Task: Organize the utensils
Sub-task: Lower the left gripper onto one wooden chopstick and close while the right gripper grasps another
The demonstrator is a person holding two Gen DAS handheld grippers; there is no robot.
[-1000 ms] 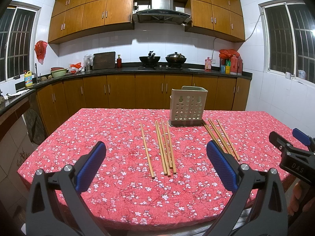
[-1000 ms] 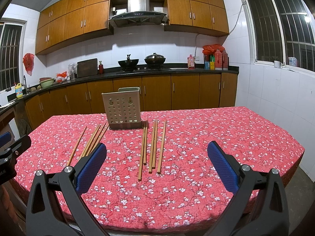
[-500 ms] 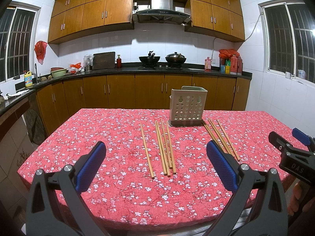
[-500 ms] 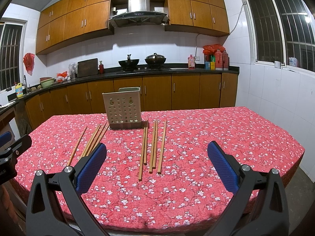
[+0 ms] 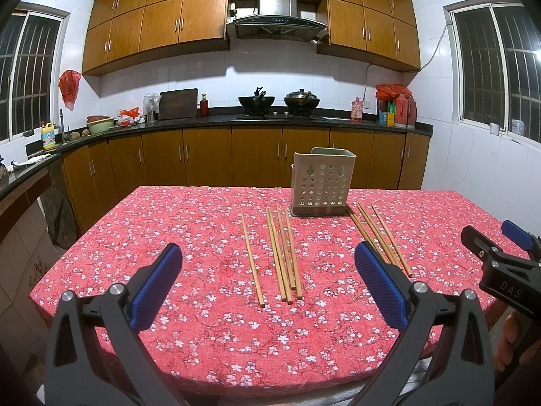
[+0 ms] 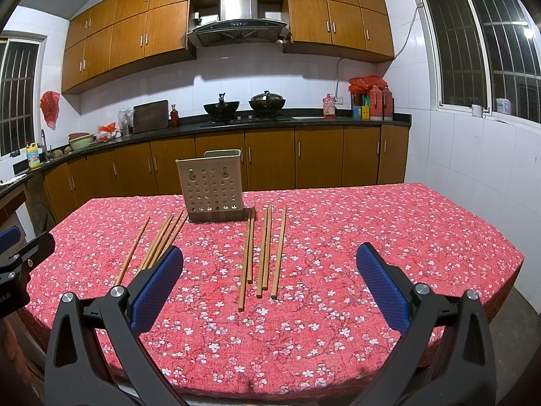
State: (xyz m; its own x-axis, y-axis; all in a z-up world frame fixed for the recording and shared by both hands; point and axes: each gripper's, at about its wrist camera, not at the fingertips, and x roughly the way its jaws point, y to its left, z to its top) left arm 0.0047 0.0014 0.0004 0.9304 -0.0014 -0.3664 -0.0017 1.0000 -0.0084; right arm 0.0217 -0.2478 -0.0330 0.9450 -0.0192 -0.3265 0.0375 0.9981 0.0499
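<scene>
Chopsticks (image 5: 282, 253) were laid flat on the counter (image 5: 203, 321) before the holder (image 5: 323, 182), while both tongs (image 5: 267, 291) (image 6: 268, 291) were held wide, empty, presumably for picking.

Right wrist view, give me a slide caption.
Open right claw hovers over chopsticks beside the perforated holder.

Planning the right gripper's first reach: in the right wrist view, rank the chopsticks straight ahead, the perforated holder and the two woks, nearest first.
1. chopsticks: flat on the tablecloth, just ahead, slightly left of centre.
2. perforated holder: upright behind them, farther left.
3. woks: on the stove at the back wall.
</scene>
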